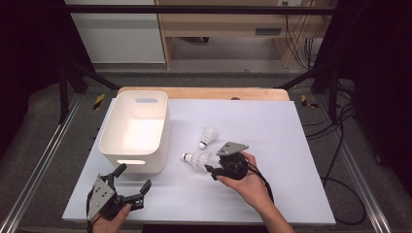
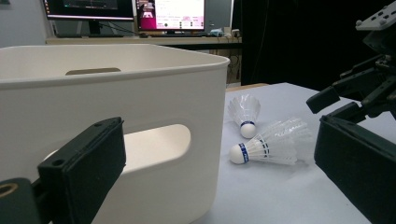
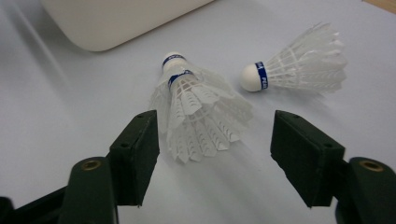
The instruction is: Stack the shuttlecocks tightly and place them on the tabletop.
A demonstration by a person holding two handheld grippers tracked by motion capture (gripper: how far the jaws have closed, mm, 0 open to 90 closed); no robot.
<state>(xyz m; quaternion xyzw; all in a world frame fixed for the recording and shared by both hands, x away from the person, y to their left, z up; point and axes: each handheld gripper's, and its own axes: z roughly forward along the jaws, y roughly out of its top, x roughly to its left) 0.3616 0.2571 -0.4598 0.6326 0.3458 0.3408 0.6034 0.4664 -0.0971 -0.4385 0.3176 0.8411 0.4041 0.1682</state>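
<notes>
A pale surface carries a deep white bin with slotted handles at its left side, and two feathered shuttlecocks lie on their sides just right of it. The nearer shuttlecock rests close beside the bin's right wall, cork end toward the bin; the farther shuttlecock lies a little beyond it, apart. The right gripper hovers at the nearer one's skirt, its jaws parted wide to either side of the feathers, pads not pressing, nothing held. The left gripper waits at the near-left corner of the surface, jaws spread wide and empty, pointing at the bin's near wall. The shuttlecock looks feather-light and likely to skid or roll at a nudge; its skirt is thin and springy and would crush under a hard squeeze, so the firm cork and banded neck seem the safer hold, taken gently
</notes>
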